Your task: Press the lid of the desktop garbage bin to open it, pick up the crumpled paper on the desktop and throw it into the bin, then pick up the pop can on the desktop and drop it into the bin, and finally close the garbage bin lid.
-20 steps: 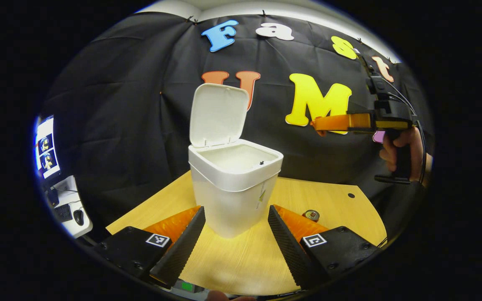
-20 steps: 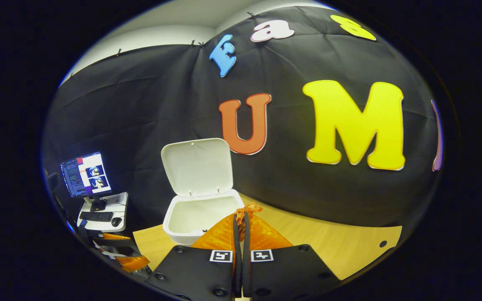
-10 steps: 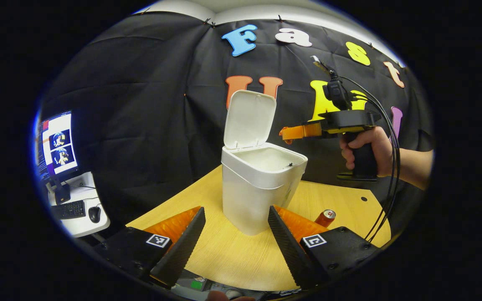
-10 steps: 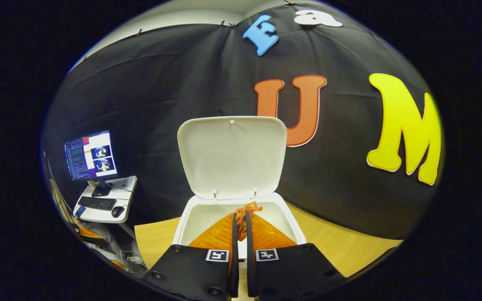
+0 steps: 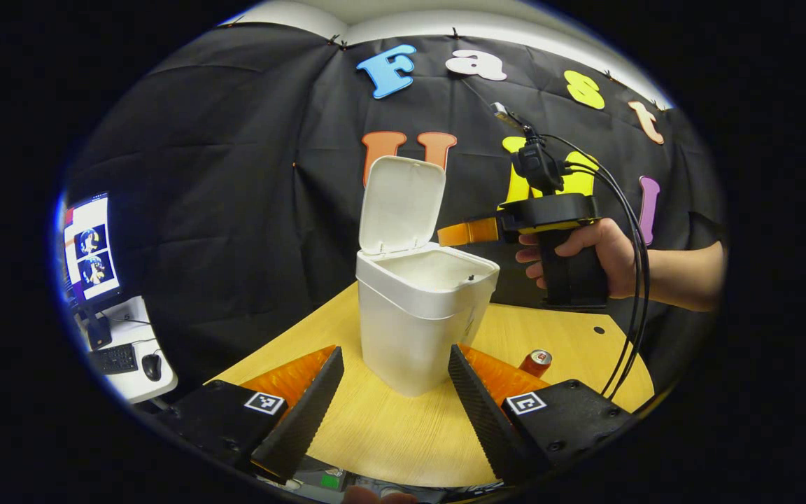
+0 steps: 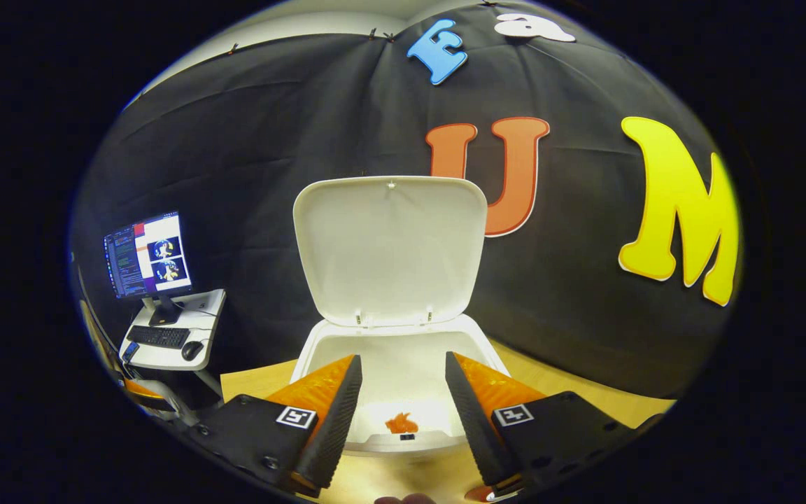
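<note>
The garbage bin (image 5: 420, 322) stands upright on the wooden bench (image 5: 403, 427) with its lid (image 5: 401, 203) raised on the rear hinge, leaving the interior exposed. In the right gripper view, the right gripper (image 6: 397, 406) is positioned above the bin opening (image 6: 403, 364), its fingers (image 6: 336, 413) spread apart and grasping nothing. The crumpled paper (image 6: 401, 423), orange in colour, lies inside the bin between the two fingers as seen from above. In the left gripper view, the left gripper (image 5: 392, 399) sits low in front of the bin, its fingers (image 5: 305, 413) released and wide apart, with the bin base between them farther off. The pop can (image 5: 536, 362) lies on the bench to the right of the bin, apart from it. A hand (image 5: 585, 252) holds the right gripper level beside the raised lid. A monitor (image 5: 88, 252) and keyboard (image 5: 115, 358) stand on a side table at the left.
</note>
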`<state>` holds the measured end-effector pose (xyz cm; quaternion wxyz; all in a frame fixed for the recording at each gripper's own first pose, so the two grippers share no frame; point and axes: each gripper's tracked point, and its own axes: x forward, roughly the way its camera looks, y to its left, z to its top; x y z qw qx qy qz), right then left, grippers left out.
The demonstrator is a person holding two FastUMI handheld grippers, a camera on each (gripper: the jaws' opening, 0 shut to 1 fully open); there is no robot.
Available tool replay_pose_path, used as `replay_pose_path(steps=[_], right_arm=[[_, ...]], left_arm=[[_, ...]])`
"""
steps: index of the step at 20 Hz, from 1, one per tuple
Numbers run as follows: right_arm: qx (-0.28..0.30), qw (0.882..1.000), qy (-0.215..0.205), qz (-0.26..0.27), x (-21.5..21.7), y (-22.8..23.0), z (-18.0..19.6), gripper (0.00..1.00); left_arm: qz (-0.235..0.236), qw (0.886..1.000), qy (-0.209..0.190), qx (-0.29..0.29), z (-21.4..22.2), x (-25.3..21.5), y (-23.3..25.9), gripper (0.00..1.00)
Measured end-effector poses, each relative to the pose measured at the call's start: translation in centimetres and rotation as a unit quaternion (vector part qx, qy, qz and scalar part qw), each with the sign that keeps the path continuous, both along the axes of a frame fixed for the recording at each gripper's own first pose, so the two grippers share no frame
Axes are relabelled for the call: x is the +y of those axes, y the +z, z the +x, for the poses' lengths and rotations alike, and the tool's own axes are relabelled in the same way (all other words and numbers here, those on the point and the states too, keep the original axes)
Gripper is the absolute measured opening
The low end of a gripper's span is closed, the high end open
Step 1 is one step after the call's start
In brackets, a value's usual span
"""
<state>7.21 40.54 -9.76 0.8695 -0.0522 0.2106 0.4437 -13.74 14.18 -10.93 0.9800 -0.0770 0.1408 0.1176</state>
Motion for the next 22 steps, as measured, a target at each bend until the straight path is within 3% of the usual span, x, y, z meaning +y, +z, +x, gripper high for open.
replay_pose_path(steps=[5,10,13,19,22], right_arm=[[-0.007,0.999,-0.029,0.028,-4.5,2.3,-0.7,0.92],[-0.044,0.996,-0.076,0.034,-11.6,3.9,-2.0,0.93],[-0.069,0.991,-0.115,0.008,-18.1,3.4,-2.8,0.94],[-0.078,0.967,-0.243,-0.023,-32.2,2.3,-3.6,0.94],[-0.074,0.951,-0.297,-0.037,-38.2,2.1,-5.1,0.94]], left_arm=[[0.002,0.999,-0.051,-0.009,1.2,-2.8,0.0,0.99],[0.016,0.993,-0.118,-0.013,3.4,-6.4,-0.3,0.99],[0.02,0.986,-0.166,-0.01,4.6,-9.4,-1.5,0.99],[0.022,0.967,-0.255,0.0,6.6,-16.5,-3.9,0.99],[0.032,0.96,-0.278,0.008,7.6,-19.0,-5.9,0.99]])
